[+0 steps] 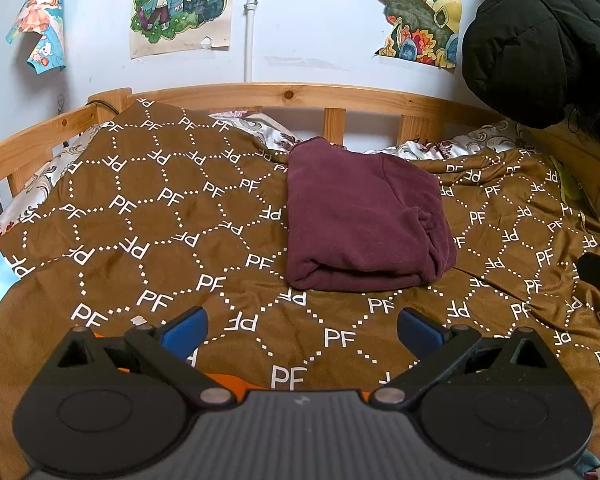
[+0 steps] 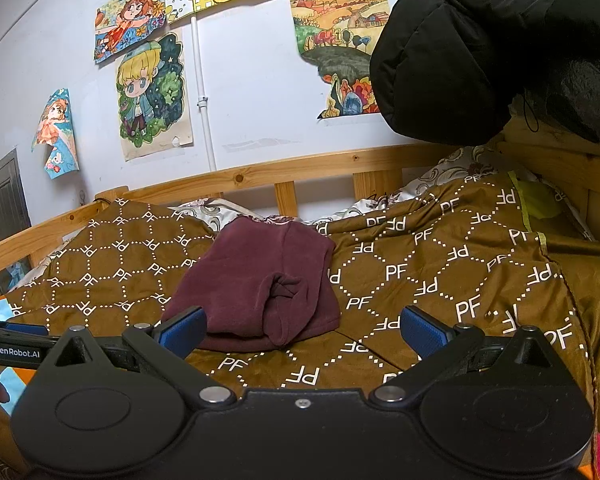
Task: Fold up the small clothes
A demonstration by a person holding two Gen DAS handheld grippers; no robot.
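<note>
The maroon garment [image 1: 364, 216] sits folded into a compact bundle on the brown PF-patterned blanket [image 1: 148, 216], near the middle of the bed and closer to the wooden bed rail [image 1: 288, 94] than to the cameras. In the left wrist view its long axis runs from near to far, with the thick rounded fold edge facing the camera and a bunched tuck on its right side. In the right wrist view that tuck [image 2: 284, 288] faces the camera.

The left gripper [image 1: 302, 330] hovers just short of the bundle, jaws spread wide with nothing between them — only blanket shows in the gap. The right gripper [image 2: 303, 330] is likewise released, and its left blue pad [image 2: 184, 330] overlaps the bundle's near edge in view; whether it touches, I cannot tell.

A black puffer coat [image 2: 500, 40] hangs at upper right, and drawings [image 2: 152, 96] are on the wall.
</note>
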